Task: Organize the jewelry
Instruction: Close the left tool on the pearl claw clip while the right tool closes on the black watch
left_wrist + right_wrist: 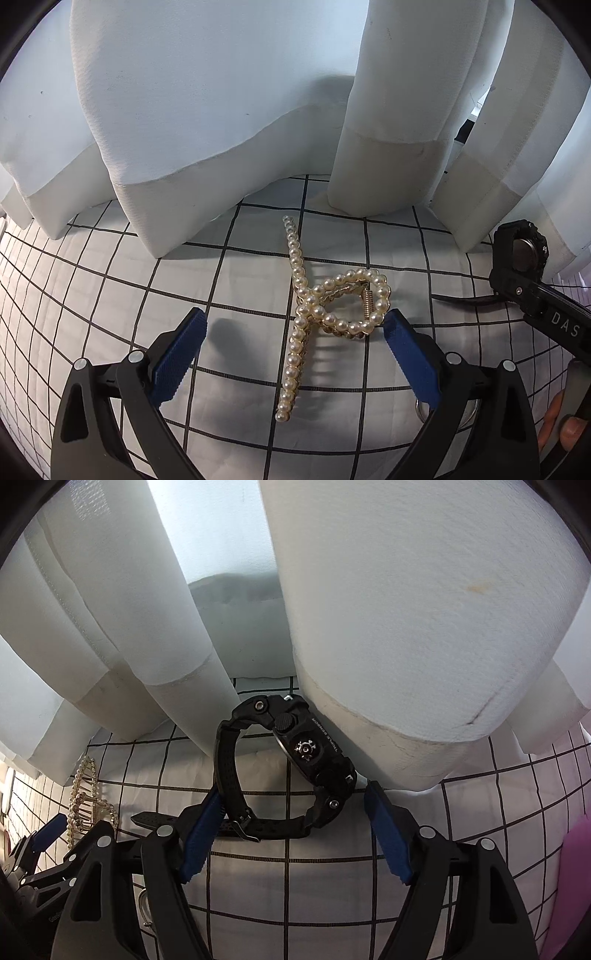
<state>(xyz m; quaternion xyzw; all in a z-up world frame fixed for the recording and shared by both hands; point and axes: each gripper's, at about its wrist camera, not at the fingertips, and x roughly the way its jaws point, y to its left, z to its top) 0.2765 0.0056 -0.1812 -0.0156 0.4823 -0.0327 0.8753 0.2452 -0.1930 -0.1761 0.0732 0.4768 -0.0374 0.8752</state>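
**Pearl clip and watch lie between my open jaws**

Pearl clip [325, 314] lies on the checked cloth [110, 295], its long beaded arm running toward me and its loop with the gold spring off to the right. My left gripper [295, 328] stands wide around it: the left blue pad [181, 354] is clear of the beads, while the right pad [410, 358] sits just beside the loop, and I cannot tell whether it touches. Nothing is clamped.

My right gripper [291, 805] is wide too. The black watch [284, 764] stands on its edge on the cloth between my fingers, its case up against a white curtain fold [406, 627] and its strap looped round, the buckle end nearest me. The left pad [201, 838] is at the strap, the right pad [388, 834] is just apart from the case. No grip here either.

From the left view the watch [521, 254] shows at the far right; from the right view the clip [83, 797] lies at the far left. Curtains [221, 110] hang down onto the cloth behind both.
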